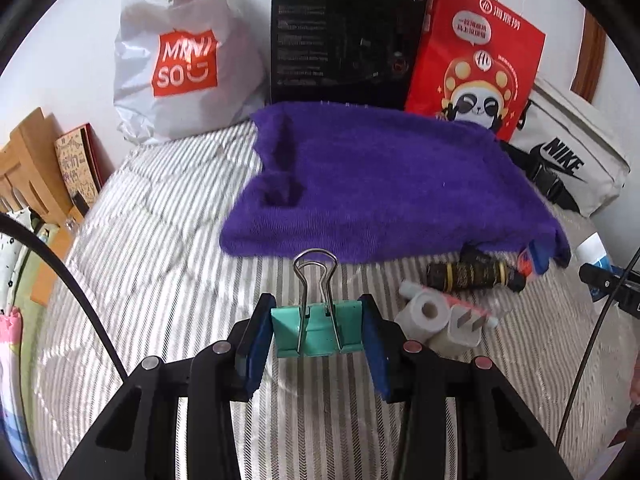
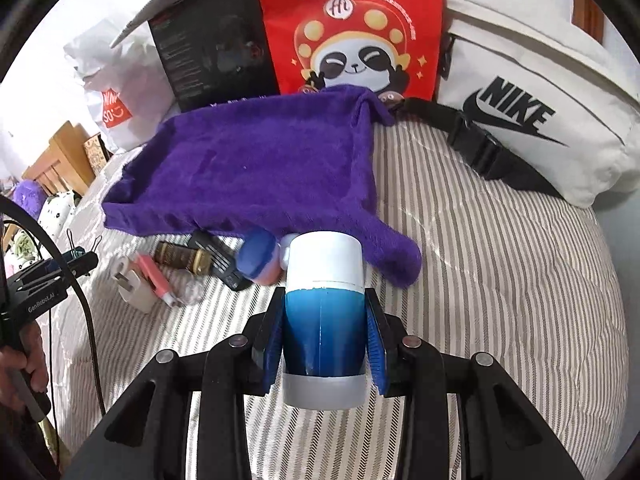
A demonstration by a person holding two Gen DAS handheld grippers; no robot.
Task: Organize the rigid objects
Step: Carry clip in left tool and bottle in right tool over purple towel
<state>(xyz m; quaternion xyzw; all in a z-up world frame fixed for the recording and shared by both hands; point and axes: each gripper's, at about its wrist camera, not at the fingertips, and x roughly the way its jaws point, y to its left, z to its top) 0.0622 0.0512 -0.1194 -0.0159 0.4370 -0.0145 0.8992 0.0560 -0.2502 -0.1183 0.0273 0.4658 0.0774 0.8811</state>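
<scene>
My left gripper [image 1: 316, 320] is shut on a teal binder clip [image 1: 318, 332], its wire handles pointing up, held over the striped bed just short of the purple towel [image 1: 376, 184]. My right gripper [image 2: 325, 320] is shut on a blue and white cylindrical bottle [image 2: 325, 312], upright between the blue pads, near the towel's [image 2: 256, 168] front corner. Loose items lie by the towel's edge: a white charger plug [image 1: 464, 328], a small white roll [image 1: 426, 314], a pink tube [image 1: 460, 300], a black and gold cylinder [image 1: 472, 276] and a blue-capped item [image 2: 258, 258].
Along the wall behind the towel stand a white Miniso bag [image 1: 180, 64], a black box [image 1: 344, 40], a red panda bag [image 1: 476, 60] and a white Nike bag [image 2: 532, 120] with a black strap. A wooden headboard [image 1: 28, 164] is at the left.
</scene>
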